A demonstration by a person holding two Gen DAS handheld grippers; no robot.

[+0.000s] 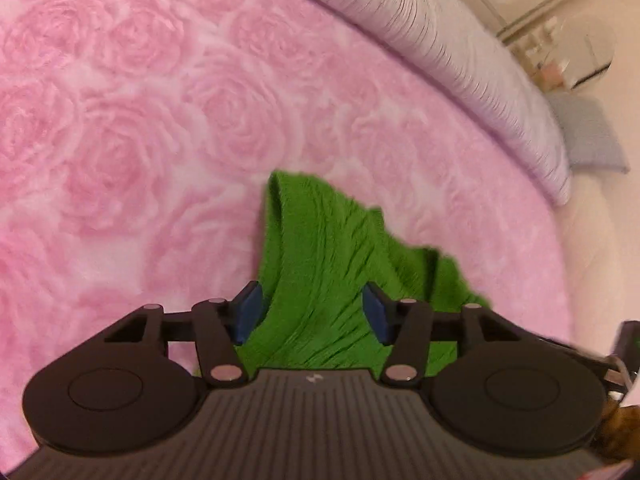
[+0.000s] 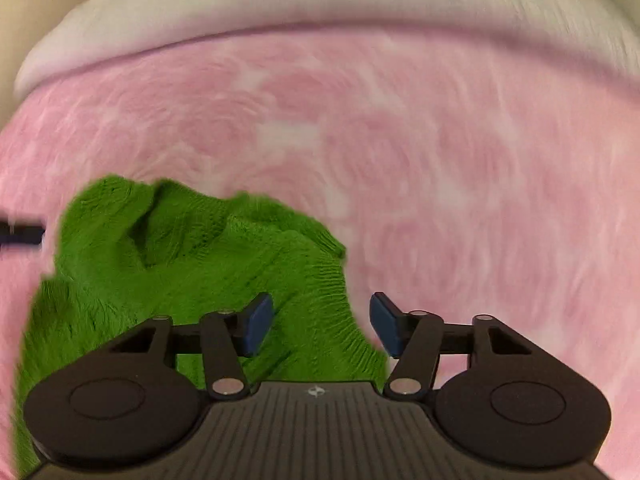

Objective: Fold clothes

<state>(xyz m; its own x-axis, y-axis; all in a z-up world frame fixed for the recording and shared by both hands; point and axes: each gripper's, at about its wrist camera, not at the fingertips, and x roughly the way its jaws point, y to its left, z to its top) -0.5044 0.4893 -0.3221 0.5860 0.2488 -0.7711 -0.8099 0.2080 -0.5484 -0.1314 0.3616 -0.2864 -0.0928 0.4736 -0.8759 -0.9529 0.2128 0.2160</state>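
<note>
A bright green knitted garment [image 1: 320, 240] lies crumpled on a pink rose-patterned blanket [image 1: 140, 120]. In the left wrist view my left gripper [image 1: 312, 312] stands open, its blue pads [image 1: 250, 312] on either side of a bunched fold of the garment without clearly pressing on it. In the right wrist view the garment [image 2: 180, 248] fills the lower left, rumpled into ridges and hollows. My right gripper [image 2: 320, 324] is open over the garment's right edge, with one pad above green knit and the other above the blanket [image 2: 440, 160].
A pale ribbed bed cover [image 1: 460, 60] borders the blanket's far side, and shows blurred in the right wrist view [image 2: 280, 0]. A grey cushion [image 1: 592, 136] lies on the light floor beyond the bed. A dark bar [image 2: 20, 234] pokes in at the left edge.
</note>
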